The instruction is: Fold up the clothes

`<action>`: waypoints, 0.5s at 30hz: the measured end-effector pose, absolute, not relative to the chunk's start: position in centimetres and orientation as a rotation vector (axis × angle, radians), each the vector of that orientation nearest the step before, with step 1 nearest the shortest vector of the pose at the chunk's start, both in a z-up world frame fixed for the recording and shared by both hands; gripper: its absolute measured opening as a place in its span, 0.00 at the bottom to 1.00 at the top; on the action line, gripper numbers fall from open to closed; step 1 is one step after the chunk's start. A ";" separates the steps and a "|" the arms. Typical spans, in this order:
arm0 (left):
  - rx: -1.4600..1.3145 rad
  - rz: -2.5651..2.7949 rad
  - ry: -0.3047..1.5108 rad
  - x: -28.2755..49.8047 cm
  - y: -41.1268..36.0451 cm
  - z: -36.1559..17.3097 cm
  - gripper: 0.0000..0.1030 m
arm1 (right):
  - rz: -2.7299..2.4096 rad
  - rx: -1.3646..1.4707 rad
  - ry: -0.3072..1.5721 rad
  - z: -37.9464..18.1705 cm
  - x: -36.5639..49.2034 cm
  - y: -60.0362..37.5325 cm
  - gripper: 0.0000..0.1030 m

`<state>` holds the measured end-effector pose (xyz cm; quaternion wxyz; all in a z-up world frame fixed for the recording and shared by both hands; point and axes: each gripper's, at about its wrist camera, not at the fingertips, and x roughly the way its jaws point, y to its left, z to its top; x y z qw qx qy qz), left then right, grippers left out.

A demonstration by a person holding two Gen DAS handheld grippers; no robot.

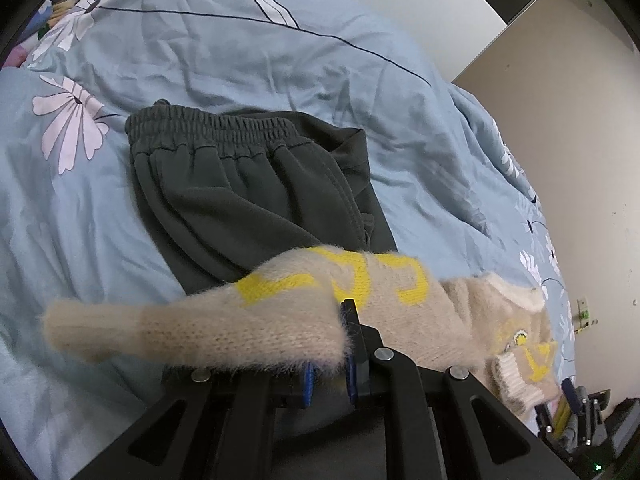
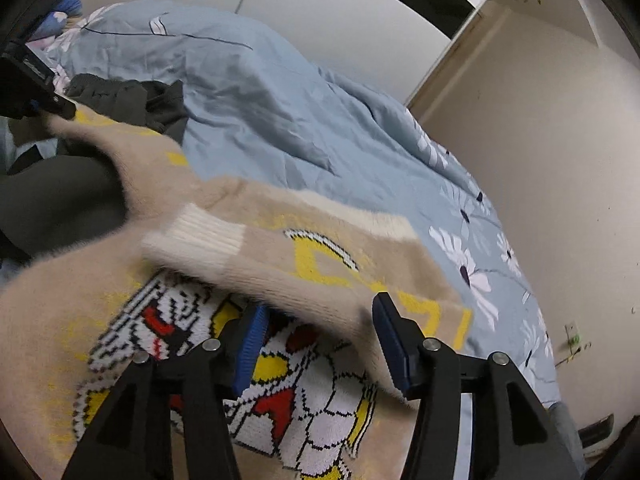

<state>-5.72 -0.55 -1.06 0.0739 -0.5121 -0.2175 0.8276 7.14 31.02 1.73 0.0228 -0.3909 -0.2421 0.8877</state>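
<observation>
A fuzzy beige sweater with yellow letters (image 1: 372,280) lies across the bed. My left gripper (image 1: 329,354) is shut on its left sleeve (image 1: 224,328), which sticks out to the left. In the right wrist view the sweater's body with a white, red and yellow knit picture (image 2: 280,400) lies under my right gripper (image 2: 320,344). Its jaws stand apart, and the right sleeve with a white cuff (image 2: 200,240) lies between and over them. The left gripper also shows in the right wrist view (image 2: 36,92) at the far left.
Dark green pants with an elastic waist (image 1: 240,184) lie on the bed beyond the sweater. The bed has a rumpled light blue floral cover (image 1: 280,60). A beige wall (image 2: 560,160) runs along the bed's right side.
</observation>
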 end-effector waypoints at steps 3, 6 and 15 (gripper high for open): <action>-1.550 2.474 -0.655 -5.8 -0.5 -1.4 0.14 | 2.753 -1.223 -0.797 1.6 6.8 30.1 0.54; -1.554 2.464 -0.666 -5.9 -0.7 -1.6 0.14 | 2.762 -1.259 -0.833 1.2 6.5 29.3 0.54; -1.553 2.447 -0.692 -6.0 -1.2 -1.8 0.14 | 2.802 -1.401 -0.666 0.5 5.4 28.9 0.12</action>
